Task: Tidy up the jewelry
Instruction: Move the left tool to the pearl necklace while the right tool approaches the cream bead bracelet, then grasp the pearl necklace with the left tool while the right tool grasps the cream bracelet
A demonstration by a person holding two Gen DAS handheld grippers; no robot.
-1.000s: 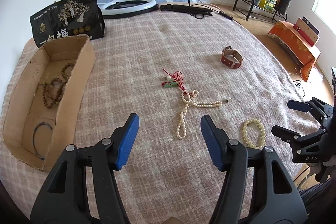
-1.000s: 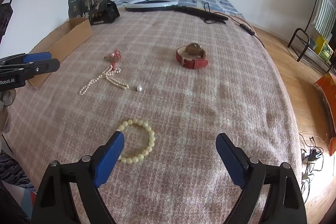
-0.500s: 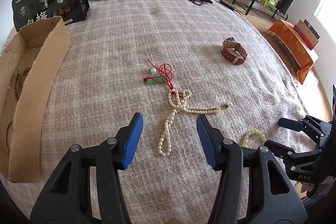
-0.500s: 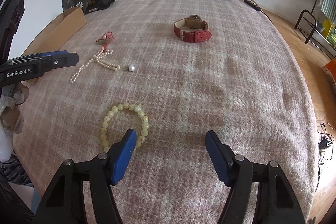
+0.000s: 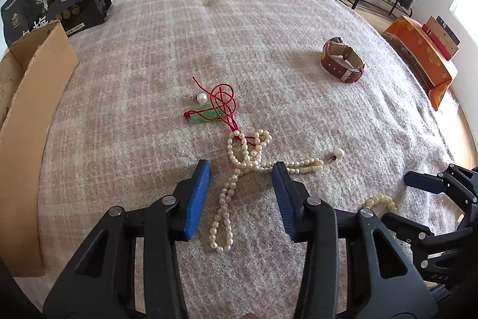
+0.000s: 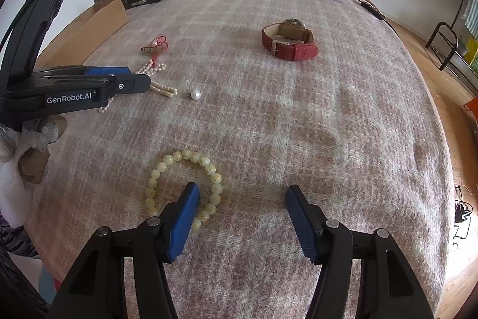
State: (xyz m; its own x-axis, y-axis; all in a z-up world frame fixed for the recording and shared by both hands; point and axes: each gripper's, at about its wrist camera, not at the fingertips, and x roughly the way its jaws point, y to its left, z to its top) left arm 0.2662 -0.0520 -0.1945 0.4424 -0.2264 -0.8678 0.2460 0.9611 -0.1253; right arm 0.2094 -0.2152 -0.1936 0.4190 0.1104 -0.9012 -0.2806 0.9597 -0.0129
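At lower centre the left tool (image 5: 241, 193), closing but still apart, straddles the pearl necklace (image 5: 239, 166) on the bed, and the right tool (image 6: 242, 214), also closing, should centre over the yellow bead bracelet (image 6: 182, 184) before it clamps.

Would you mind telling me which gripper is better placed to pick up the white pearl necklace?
Left. The left gripper straddles the white pearl necklace, jaws closing around it, pads not touching yet. The right gripper hangs over the yellow bead bracelet.

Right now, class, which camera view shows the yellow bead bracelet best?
The right wrist view: the yellow bead bracelet lies nearly whole, one finger covering part. The left wrist view shows only a few beads behind a finger.
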